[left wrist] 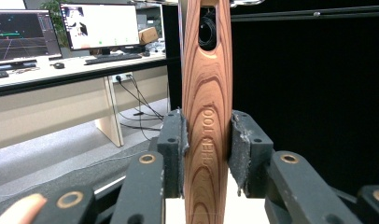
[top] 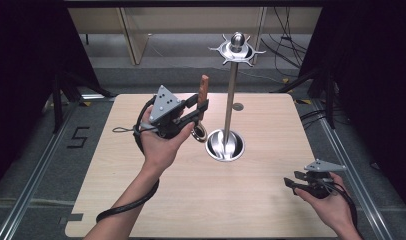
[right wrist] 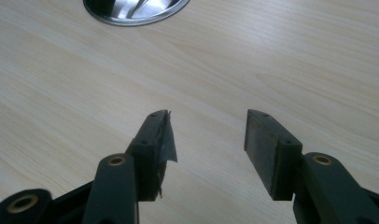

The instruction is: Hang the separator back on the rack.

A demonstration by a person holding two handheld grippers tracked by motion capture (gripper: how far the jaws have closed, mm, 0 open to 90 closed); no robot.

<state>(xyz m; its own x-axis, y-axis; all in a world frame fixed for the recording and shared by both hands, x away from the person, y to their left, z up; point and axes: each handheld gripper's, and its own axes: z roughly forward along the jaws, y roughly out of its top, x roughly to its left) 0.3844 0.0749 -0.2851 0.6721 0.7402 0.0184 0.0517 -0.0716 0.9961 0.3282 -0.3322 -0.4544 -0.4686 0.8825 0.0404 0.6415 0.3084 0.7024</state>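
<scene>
left claw (top: 200, 106): clamped on the wooden handle (top: 204, 86) of a kitchen tool, both pads squeezing the wood from either side, held up off the worktop (top: 191, 200)
wooden handle: standing pretty much upright in the grip, poking up past the jaws. In the left gripper view it has strong reddish grain, stamped lettering down the face and a hanging hole near the top (left wrist: 207, 32)
business end of the tool: there's a round metal ring bit (top: 198, 133) hanging just below the claw, can't tell exactly what kind of utensil it is
right claw (top: 291, 181): let go, jaws spread apart with nothing between them, low over the near right corner of the worktop, bare light wood underneath it in the right gripper view
utensil stand (top: 230, 95): shiny metal pole rising from a round dish base (top: 225, 145) around the middle of the worktop, hook crown and ball knob (top: 236, 46) on top
tool vs stand: handle sits just left of the pole, close but apart
background: desk with monitors (left wrist: 101, 25) behind, seen from the left gripper view
</scene>
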